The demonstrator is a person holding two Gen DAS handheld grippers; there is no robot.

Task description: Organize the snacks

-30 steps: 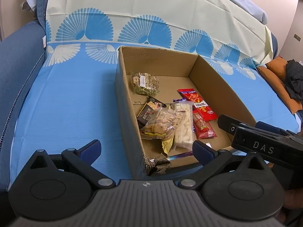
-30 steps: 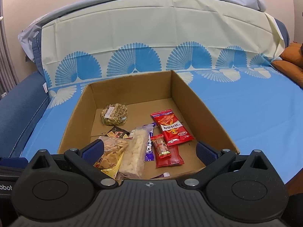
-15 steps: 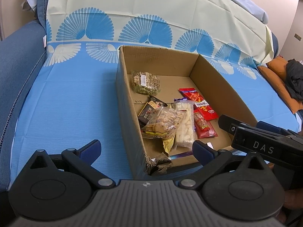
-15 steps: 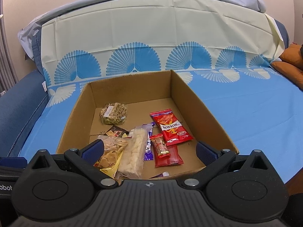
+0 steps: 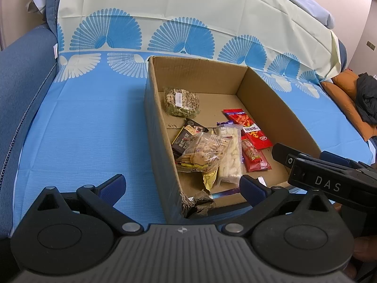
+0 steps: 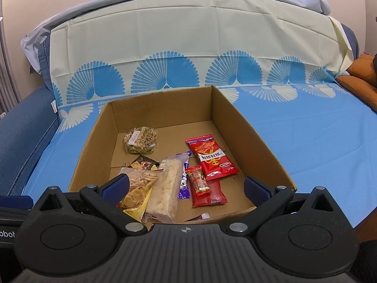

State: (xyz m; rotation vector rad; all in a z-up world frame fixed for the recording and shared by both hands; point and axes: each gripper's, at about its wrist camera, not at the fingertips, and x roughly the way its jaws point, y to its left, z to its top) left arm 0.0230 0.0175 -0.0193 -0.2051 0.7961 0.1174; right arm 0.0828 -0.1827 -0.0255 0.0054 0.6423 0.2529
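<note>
An open cardboard box sits on a blue sheet and holds several snacks: a round seed cake, a large red packet, a smaller red packet, a long white rice-cracker pack, a clear bag of biscuits, a dark packet and a purple bar. My left gripper is open and empty at the box's torn near-left corner. My right gripper is open and empty over the box's near edge.
The box rests on a sofa covered by a blue and cream sheet with fan patterns. A blue armrest is at the left. Orange cushions with dark clothing lie at the right. The right gripper's body shows in the left wrist view.
Both views have shifted only slightly; the box sits a touch higher in the right wrist view. Both grippers stay open and nothing has been picked up.
</note>
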